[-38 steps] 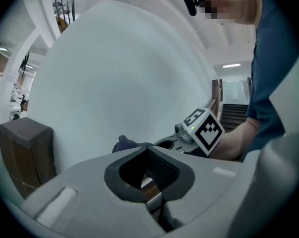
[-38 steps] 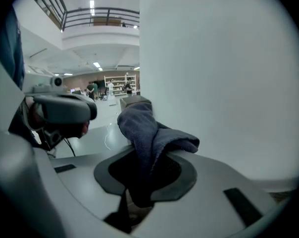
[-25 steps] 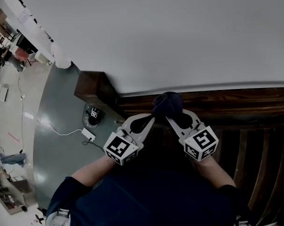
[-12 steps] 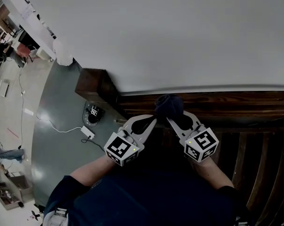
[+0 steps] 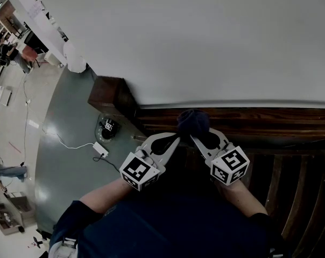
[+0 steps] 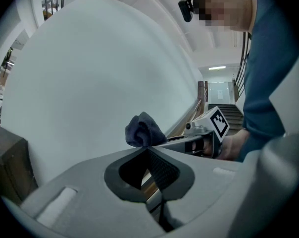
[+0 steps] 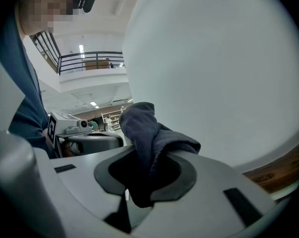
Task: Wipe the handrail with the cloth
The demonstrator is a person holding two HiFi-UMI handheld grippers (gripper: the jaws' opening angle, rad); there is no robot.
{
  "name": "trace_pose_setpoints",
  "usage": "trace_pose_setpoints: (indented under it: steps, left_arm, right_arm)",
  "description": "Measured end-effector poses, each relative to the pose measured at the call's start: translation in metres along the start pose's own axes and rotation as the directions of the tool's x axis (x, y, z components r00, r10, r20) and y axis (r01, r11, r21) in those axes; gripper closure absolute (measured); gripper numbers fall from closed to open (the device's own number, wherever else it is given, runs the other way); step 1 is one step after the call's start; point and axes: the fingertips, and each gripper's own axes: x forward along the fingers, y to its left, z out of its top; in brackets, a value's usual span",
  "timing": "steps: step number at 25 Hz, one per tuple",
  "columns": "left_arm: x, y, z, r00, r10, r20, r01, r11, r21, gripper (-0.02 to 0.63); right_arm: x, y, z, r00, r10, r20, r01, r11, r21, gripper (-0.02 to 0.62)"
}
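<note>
Wall [image 5: 205,36] behind, cloth [image 5: 192,119] clamped by left hand-held gripper [image 5: 177,136], right hand-held gripper [image 5: 193,137]

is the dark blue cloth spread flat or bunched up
Bunched up: the dark blue cloth is a rounded wad, with the left gripper and right gripper both shut on it.

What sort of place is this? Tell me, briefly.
Probably a stairwell in a large public building: a dark wooden handrail runs beside a white wall, grey steps climb beyond, and a railed balcony shows above.
</note>
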Motion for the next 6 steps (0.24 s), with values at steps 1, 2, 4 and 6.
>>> trace_pose_setpoints:
  steps: [1,2,4,6]
  left_arm:
    - [-0.0002,-0.0002,0.0000,1.000,0.001,0.001,-0.001,1.000,0.000,0.603]
    - [-0.0004,-0.0003,0.0001,1.000,0.002,0.002,-0.002,1.000,-0.001,0.603]
    - [-0.0009,0.0003,0.0001,1.000,0.005,0.005,-0.005,1.000,-0.003,0.603]
    - [-0.0014,0.0012,-0.0001,1.000,0.009,0.007,-0.009,1.000,-0.004,0.603]
  right_arm:
    - [0.0000,0.0002,-0.0004,1.000,0.001,0.000,-0.001,1.000,0.002,0.508]
    - [0.0000,0.0004,-0.0007,1.000,0.002,-0.001,-0.002,1.000,0.003,0.508]
    - [0.0005,0.0008,-0.0015,1.000,0.004,-0.003,-0.004,1.000,0.002,0.508]
    - [0.0015,0.0010,-0.0027,1.000,0.005,-0.005,-0.005,1.000,0.002,0.508]
